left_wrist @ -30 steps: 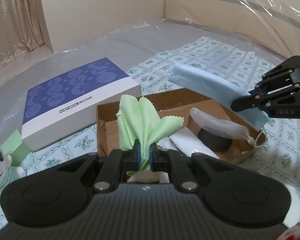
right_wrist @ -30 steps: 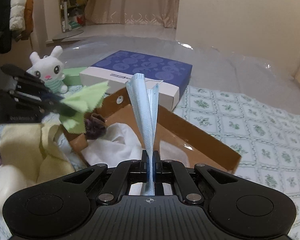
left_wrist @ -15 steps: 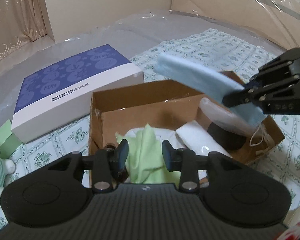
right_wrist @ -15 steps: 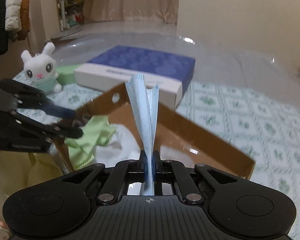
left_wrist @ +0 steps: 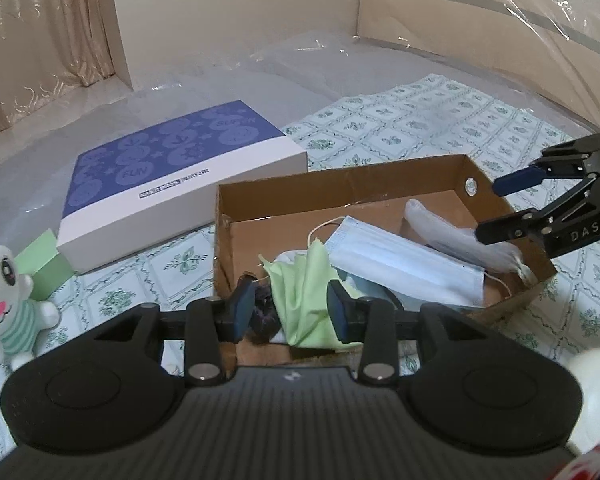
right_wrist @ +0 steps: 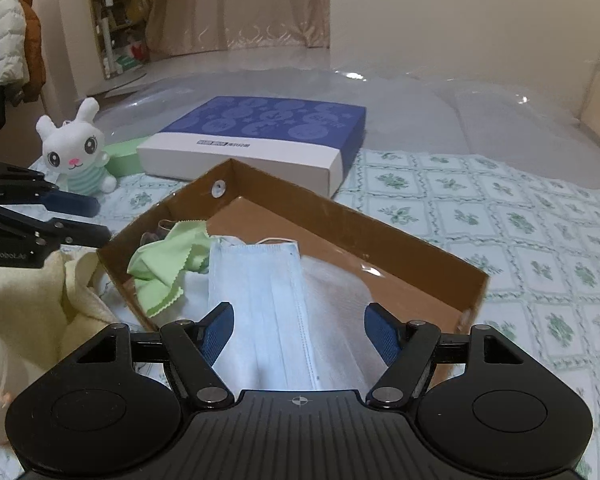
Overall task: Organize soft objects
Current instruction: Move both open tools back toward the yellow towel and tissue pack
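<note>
Mask dropped into box; right claw wide (empty).

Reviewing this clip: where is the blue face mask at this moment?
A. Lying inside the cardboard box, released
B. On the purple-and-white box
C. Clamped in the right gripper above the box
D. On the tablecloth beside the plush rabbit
A: the blue face mask lies flat inside the cardboard box beside the green cloth, and the right gripper stands open with nothing between its fingers.
</note>
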Tool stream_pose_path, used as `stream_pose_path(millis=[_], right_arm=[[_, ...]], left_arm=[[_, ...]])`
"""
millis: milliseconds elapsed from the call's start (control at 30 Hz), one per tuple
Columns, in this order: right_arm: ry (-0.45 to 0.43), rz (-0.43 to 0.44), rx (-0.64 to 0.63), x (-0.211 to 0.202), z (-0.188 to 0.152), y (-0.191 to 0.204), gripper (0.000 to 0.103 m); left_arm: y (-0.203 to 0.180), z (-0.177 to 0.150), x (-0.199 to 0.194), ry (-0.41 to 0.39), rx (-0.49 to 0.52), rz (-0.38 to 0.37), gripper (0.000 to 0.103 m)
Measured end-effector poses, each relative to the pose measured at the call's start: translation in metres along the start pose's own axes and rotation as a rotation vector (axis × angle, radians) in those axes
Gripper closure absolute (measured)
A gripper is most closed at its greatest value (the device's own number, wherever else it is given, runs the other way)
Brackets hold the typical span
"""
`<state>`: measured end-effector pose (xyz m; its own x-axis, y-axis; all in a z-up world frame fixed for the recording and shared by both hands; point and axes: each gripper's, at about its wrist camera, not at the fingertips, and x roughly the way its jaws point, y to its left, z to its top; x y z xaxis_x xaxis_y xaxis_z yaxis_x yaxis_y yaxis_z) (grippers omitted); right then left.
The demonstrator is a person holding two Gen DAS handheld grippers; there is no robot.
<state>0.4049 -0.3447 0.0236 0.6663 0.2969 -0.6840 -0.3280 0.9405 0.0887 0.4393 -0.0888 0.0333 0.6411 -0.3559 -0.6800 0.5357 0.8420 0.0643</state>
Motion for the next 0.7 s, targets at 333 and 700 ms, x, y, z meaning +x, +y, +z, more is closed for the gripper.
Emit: stream_pose_path(millis=[333,700], right_arm=[[-0.029,-0.033,0.026,-0.067,-0.036,0.016,0.031],[-0.078,-0.030,0.048,-0.142,-0.093,0.055,0.031]], left_arm=[[0.001,-0.034,-0.072,-0.021,-0.036,0.063,0.064],[-0.018,-0.107,-0.167,-0.064,-0.126,0.135,0.061]])
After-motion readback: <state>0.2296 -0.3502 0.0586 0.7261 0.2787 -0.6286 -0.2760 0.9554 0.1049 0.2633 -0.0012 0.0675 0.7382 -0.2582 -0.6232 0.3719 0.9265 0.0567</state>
